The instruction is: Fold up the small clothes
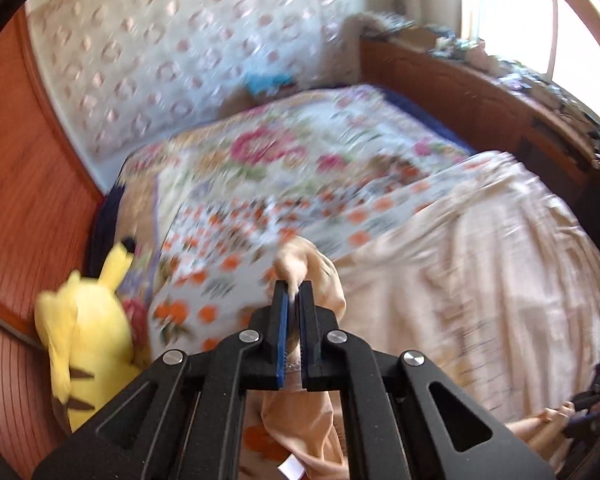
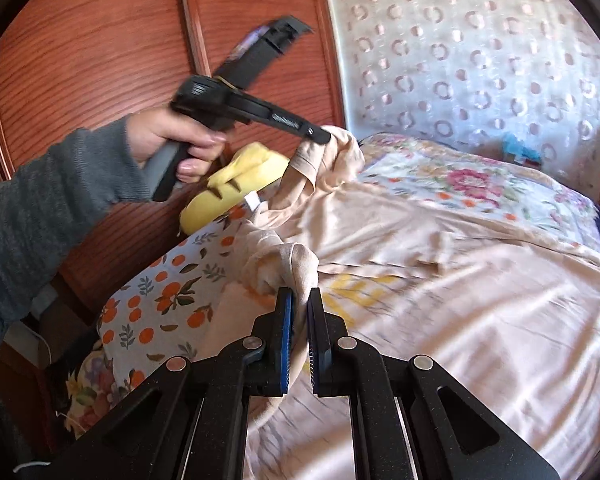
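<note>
Bed [image 2: 480, 200] fills room between wooden wardrobe [image 2: 80, 60] and wall; peach garment [image 2: 440, 280] spread across it, near edge lifted; left gripper [image 1: 294, 288] clamped on one corner beside yellow plush [image 1: 84, 340]; right gripper [image 2: 299, 294] pinching other bunched corner

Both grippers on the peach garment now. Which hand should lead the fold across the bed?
Probably left. The left gripper has its corner of the peach garment lifted off the bed, so it can swing over. The right gripper pinches its corner low, better as anchor.
</note>
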`<state>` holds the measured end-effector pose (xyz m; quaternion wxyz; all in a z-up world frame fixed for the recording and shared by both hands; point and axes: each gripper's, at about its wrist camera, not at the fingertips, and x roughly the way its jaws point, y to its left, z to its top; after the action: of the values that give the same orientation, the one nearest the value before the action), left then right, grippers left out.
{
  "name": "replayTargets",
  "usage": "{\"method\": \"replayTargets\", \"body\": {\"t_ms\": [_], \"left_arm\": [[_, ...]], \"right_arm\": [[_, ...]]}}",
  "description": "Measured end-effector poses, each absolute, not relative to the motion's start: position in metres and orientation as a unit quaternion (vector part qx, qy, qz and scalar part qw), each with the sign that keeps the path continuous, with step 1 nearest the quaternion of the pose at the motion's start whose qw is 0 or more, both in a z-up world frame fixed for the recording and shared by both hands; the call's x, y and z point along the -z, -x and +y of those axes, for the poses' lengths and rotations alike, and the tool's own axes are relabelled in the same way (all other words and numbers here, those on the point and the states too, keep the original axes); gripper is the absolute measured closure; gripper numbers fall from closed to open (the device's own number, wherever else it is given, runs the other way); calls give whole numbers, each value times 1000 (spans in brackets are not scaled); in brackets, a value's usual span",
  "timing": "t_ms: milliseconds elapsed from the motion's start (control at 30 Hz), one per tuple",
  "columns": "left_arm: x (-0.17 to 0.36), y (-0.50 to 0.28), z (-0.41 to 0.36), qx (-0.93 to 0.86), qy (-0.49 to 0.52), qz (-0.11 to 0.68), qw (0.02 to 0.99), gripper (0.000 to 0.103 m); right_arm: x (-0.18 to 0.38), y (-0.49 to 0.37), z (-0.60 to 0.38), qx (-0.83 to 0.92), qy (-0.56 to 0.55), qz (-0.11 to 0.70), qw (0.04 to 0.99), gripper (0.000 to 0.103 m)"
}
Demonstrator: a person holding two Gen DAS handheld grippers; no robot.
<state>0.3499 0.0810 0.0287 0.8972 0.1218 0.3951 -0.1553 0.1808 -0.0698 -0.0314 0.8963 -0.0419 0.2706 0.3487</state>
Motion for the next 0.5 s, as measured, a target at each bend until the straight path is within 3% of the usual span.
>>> {"method": "replayTargets", "body": {"t_ms": [200,500], "left_arm": [[-70,-334,-3,203,-142,358,900,98],[-74,-338,-129,255,-150,356,887,98]], "right_arm": [[22,-145,-148,-294,6,247,924,96],[28,-87,-260,-186,-33,229,955,96]]}}
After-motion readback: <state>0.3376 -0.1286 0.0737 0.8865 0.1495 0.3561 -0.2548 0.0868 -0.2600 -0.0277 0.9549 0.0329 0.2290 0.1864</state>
